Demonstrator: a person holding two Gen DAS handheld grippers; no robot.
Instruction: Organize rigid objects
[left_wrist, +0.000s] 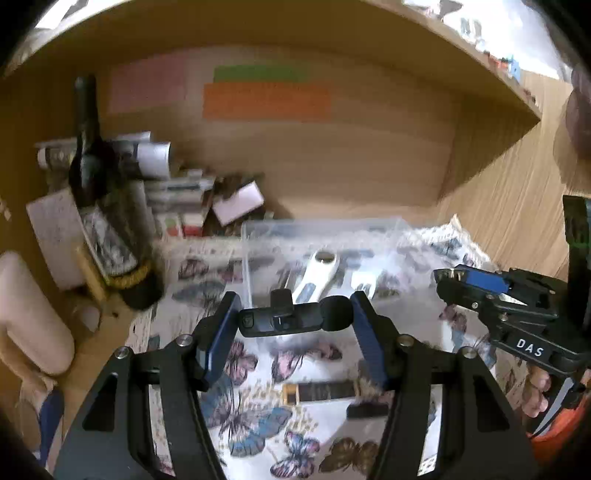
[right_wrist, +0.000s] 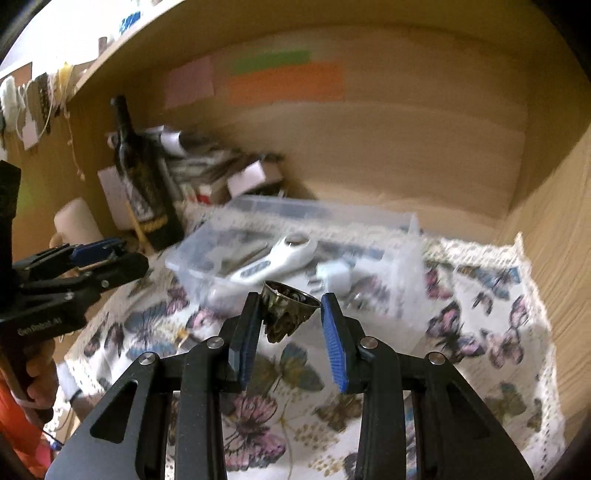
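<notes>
— What's the setting?
— A butterfly-print cloth (right_wrist: 480, 314) in a wooden alcove (left_wrist: 332, 155), clear bin (right_wrist: 369, 218) behind.
— The grippers?
— Left gripper (left_wrist: 293, 317) clamps a black microphone (left_wrist: 291, 321); right gripper (right_wrist: 290, 314) pinches a metal cup (right_wrist: 288, 302), both before the bin.

wooden alcove (left_wrist: 369, 155) with coloured paper sheets (left_wrist: 266, 101) on back wall.

Left gripper (left_wrist: 293, 317): black angular frame, two blue ribbed finger pads (left_wrist: 221, 332), silver round screws at the finger joints. Right gripper (right_wrist: 290, 325): same black frame, blue ribbed pads (right_wrist: 334, 343), silver screws. Seen from the opposite camera, each body carries white lettering ("DAS" on the right one). Bare fingers (left_wrist: 535, 391) wrap its handle, beside an orange sleeve (left_wrist: 565, 424).
</notes>
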